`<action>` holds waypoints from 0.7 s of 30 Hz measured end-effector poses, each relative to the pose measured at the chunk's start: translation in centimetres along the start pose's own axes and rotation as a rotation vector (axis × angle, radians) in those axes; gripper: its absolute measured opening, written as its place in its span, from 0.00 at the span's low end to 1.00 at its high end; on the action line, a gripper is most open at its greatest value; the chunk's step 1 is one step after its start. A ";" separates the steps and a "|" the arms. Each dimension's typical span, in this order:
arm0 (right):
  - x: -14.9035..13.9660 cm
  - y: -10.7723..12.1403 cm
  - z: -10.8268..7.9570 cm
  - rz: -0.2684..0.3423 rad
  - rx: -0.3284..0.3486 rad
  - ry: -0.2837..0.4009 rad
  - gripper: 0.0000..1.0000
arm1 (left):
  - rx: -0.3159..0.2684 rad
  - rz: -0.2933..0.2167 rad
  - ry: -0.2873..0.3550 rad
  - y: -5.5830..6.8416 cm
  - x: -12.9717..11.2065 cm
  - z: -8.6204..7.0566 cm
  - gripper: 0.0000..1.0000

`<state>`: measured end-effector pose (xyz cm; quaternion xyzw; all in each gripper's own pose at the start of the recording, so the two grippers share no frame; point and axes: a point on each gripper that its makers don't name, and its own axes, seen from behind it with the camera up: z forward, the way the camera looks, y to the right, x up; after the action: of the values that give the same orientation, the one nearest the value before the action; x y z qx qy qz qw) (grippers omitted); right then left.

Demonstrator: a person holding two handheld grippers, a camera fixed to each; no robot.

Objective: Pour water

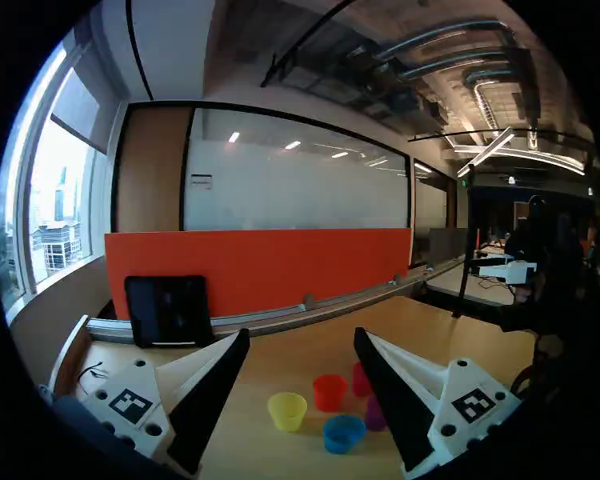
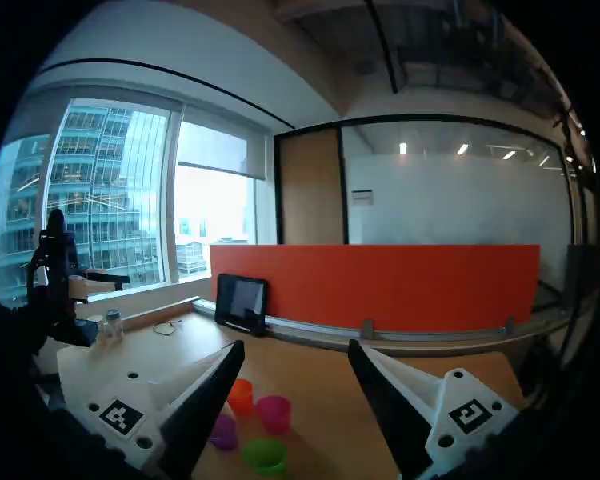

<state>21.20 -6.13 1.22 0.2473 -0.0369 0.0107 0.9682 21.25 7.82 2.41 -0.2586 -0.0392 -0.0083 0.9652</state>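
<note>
Cups cluster at six o'clock, reachable by the left gripper and right gripper, both spread wide and empty, seemingly ready to grasp.

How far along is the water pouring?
Barely begun, it seems. Nothing looks done yet. In hand: nothing; the left gripper and right gripper are open and empty. The yellow cup and blue cup stand upright on the desk. Left: grasping and pouring.
</note>
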 end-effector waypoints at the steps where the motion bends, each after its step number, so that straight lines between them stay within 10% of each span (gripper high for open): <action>1: 0.0 -0.1 0.0 0.002 0.010 0.000 1.00 | -0.012 0.003 -0.002 0.3 -0.1 0.0 0.97; 21: -2.5 -2.1 0.0 -0.060 0.129 -0.080 1.00 | -0.142 0.067 -0.054 3.8 -2.9 0.4 0.97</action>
<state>18.77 -7.95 0.02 0.3105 -0.0672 -0.0260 0.9478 18.51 11.29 0.65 -0.3275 -0.0556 0.0283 0.9428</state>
